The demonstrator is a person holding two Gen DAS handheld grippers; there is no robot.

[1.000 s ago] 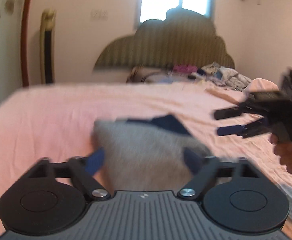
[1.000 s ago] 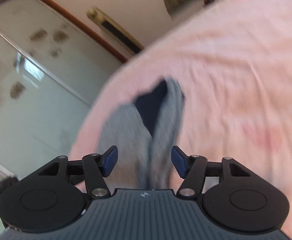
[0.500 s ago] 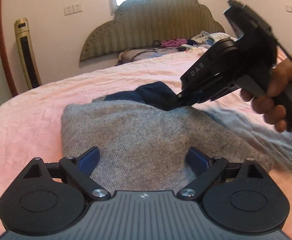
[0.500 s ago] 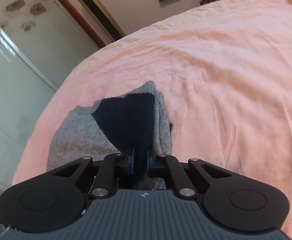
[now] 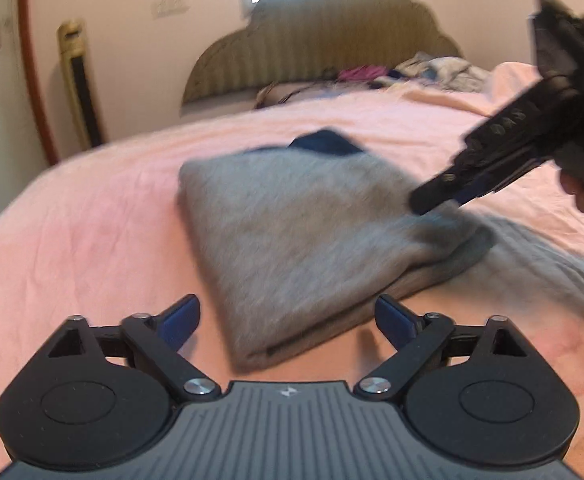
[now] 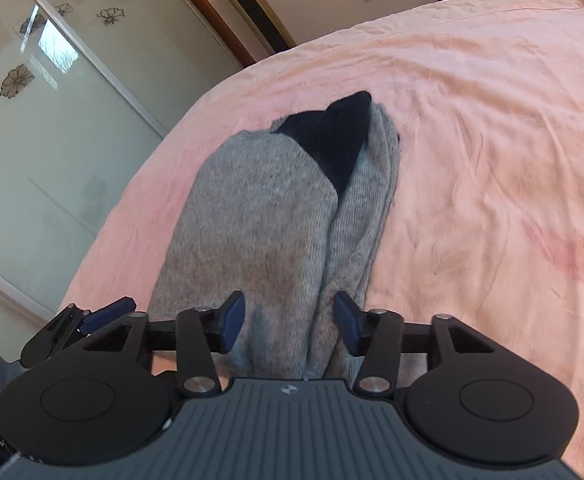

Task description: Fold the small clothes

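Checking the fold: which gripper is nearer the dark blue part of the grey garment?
Right. The right gripper hangs over the grey garment's far side, nearer the dark blue part. The left gripper straddles the near corner.

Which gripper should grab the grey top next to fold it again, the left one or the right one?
Probably the left gripper. Its jaws are open right at the near edge of the grey top, though they have just been closing a bit. The right gripper has just been opening, with the top's folds between its pads, not squeezed.

The right gripper (image 6: 288, 322), its jaws just opening and apart, hovers over the folded grey garment (image 6: 268, 236) — navy lining (image 6: 327, 136) showing at its far end — on the pink bedsheet (image 6: 491, 128).
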